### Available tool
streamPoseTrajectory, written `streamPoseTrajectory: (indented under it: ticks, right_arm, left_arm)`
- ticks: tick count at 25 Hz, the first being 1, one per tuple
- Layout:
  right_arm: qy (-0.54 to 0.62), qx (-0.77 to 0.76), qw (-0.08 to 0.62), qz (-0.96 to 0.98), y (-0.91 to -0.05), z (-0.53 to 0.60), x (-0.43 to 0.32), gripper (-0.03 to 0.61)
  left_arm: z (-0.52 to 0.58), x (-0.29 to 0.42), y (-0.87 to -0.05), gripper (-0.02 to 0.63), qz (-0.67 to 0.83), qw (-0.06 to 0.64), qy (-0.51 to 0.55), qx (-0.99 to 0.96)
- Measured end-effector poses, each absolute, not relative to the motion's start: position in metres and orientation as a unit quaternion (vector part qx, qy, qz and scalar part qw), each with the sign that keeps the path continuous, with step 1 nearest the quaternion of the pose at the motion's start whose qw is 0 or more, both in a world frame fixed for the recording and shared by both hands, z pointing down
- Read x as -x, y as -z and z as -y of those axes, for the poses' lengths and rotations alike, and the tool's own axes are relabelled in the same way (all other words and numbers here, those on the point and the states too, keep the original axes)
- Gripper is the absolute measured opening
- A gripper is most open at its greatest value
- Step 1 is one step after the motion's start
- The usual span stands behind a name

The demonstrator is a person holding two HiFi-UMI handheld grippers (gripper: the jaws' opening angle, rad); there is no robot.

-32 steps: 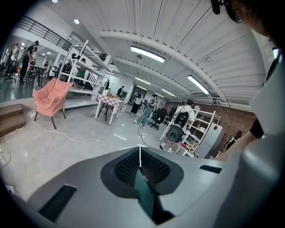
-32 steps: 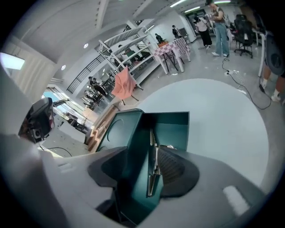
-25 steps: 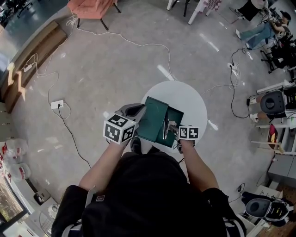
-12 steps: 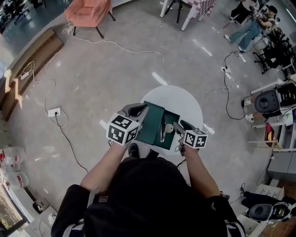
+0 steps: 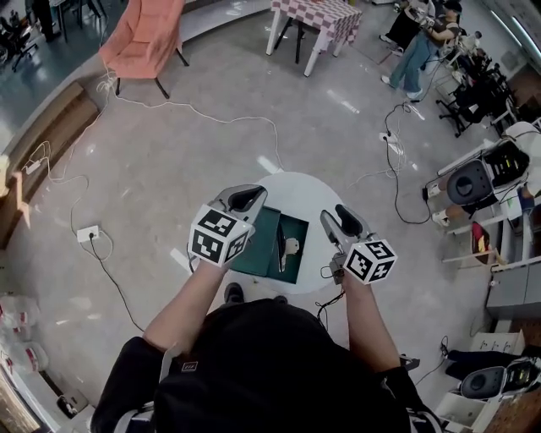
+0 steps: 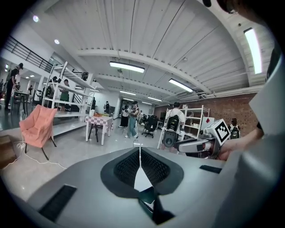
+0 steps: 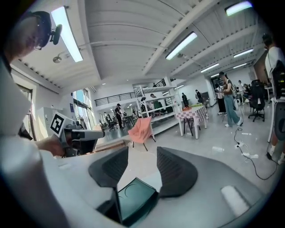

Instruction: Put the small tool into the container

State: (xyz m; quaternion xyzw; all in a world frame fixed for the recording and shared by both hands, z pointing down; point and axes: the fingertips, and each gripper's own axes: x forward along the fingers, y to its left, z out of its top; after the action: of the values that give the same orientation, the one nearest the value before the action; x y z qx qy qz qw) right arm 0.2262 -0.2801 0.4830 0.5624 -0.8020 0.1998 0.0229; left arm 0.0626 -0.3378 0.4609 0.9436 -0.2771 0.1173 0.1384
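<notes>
A dark green container (image 5: 264,245) lies with its lid open on a small round white table (image 5: 314,188). In its right half rests a small pale tool (image 5: 292,246). My left gripper (image 5: 243,199) hovers over the container's left edge, and in the left gripper view its pads (image 6: 139,153) meet with nothing between them. My right gripper (image 5: 340,221) is raised to the right of the container, jaws apart and empty. The right gripper view looks past the open gripper (image 7: 141,156) down onto the green container (image 7: 133,201).
White cables (image 5: 211,114) trail across the grey floor round the table. A pink chair (image 5: 139,38) and a checked table (image 5: 317,17) stand far off. People and office chairs (image 5: 423,34) fill the far right. Shelving and equipment (image 5: 473,182) line the right side.
The right gripper has drawn back to the right and up, away from the container, with its jaws empty. The left gripper stayed by the left edge. The head view has tilted further up.
</notes>
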Motion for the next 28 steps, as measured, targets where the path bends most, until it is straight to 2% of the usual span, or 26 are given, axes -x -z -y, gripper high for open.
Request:
streamPoseTrajectory:
  ticks: [6,13,18,22,28]
  right_arm:
    - [-0.141,-0.551,-0.016,0.822,-0.427,0.272,-0.239,0.164]
    - [-0.061,-0.55,-0.022,0.833,-0.362,0.255,-0.279,0.112]
    - [-0.033,-0.542,-0.019,0.839,-0.343,0.242,-0.295,0.103]
    - [-0.006,-0.547,-0.019,0.837,-0.323,0.234,-0.308,0.012]
    - [0.024,-0.547,-0.023,0.836,-0.298,0.227,-0.316,0.011]
  left_arm:
    - [0.345,-0.071,-0.436,0.015,0.297,0.119,-0.111,-0.941]
    - [0.342,-0.102,-0.402,0.015,0.303,0.1,-0.103,-0.942]
    - [0.325,-0.121,-0.367,0.015,0.281,0.083,-0.078,-0.953]
    - [0.321,-0.132,-0.344,0.015,0.271,0.068,-0.068,-0.958]
    - [0.323,-0.135,-0.327,0.015,0.277,0.052,-0.063,-0.957]
